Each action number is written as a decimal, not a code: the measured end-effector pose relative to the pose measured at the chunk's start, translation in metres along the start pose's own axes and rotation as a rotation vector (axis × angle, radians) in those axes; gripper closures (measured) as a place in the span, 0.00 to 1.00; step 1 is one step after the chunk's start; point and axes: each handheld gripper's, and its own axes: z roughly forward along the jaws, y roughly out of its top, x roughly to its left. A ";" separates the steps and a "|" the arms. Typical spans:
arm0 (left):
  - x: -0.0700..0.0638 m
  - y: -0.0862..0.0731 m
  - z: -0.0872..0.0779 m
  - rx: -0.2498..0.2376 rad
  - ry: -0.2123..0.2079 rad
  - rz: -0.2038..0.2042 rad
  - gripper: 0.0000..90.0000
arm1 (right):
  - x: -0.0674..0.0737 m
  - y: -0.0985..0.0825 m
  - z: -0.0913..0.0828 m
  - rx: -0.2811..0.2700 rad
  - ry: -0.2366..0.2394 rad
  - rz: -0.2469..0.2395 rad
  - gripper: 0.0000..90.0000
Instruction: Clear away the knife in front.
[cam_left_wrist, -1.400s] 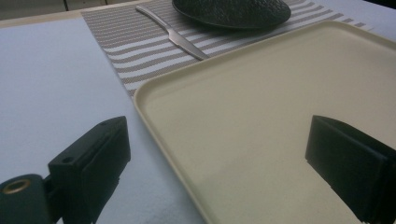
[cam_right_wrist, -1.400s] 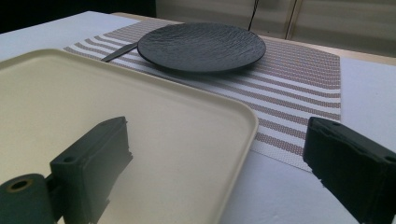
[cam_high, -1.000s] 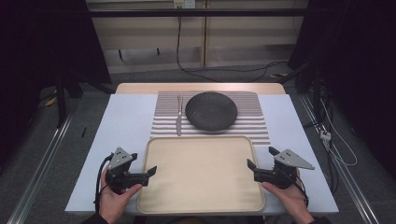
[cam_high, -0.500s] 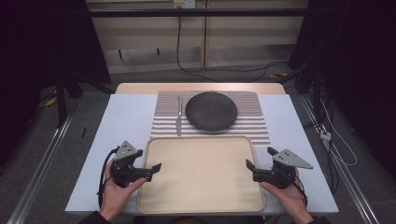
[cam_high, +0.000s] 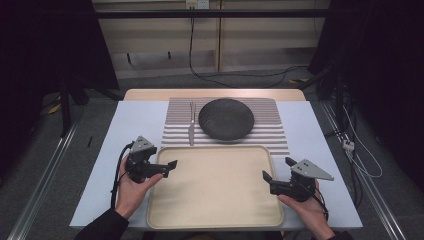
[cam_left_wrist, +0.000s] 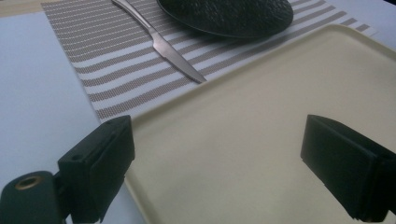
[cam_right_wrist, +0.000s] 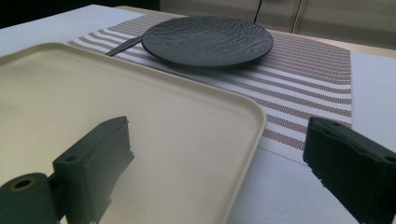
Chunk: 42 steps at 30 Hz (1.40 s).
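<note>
A cream tray (cam_high: 215, 190) lies on the near half of the table. Behind it, a dark round plate (cam_high: 226, 118) and a silver knife (cam_high: 191, 131) rest on a striped placemat (cam_high: 270, 135). My left gripper (cam_high: 169, 167) is open at the tray's left rim. In the left gripper view (cam_left_wrist: 219, 163), one jaw is over the table and the other over the tray (cam_left_wrist: 243, 121). My right gripper (cam_high: 268, 181) is open at the tray's right rim. Its jaws straddle that edge in the right gripper view (cam_right_wrist: 219, 168). Neither gripper holds anything.
The pale blue table top (cam_high: 130, 125) has bare strips left and right of the tray. The knife (cam_left_wrist: 173, 53) points its tip at the tray's far left corner. The plate (cam_right_wrist: 208, 39) sits just beyond the tray's far rim. Cables trail on the floor behind the table.
My left gripper has moved forward and slightly right, bringing its jaws over the tray's left rim. The right gripper has barely shifted. Tray, plate and knife lie as before.
</note>
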 end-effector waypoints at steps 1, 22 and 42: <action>0.002 0.002 0.001 -0.001 0.000 -0.008 0.11 | 0.000 0.000 0.000 0.001 0.000 0.000 0.08; 0.025 0.041 0.055 0.053 0.064 0.011 0.11 | -0.001 0.000 0.003 0.008 0.007 -0.004 0.09; 0.044 0.087 0.098 0.032 0.121 -0.014 0.15 | -0.001 0.001 0.008 0.019 0.027 -0.009 0.09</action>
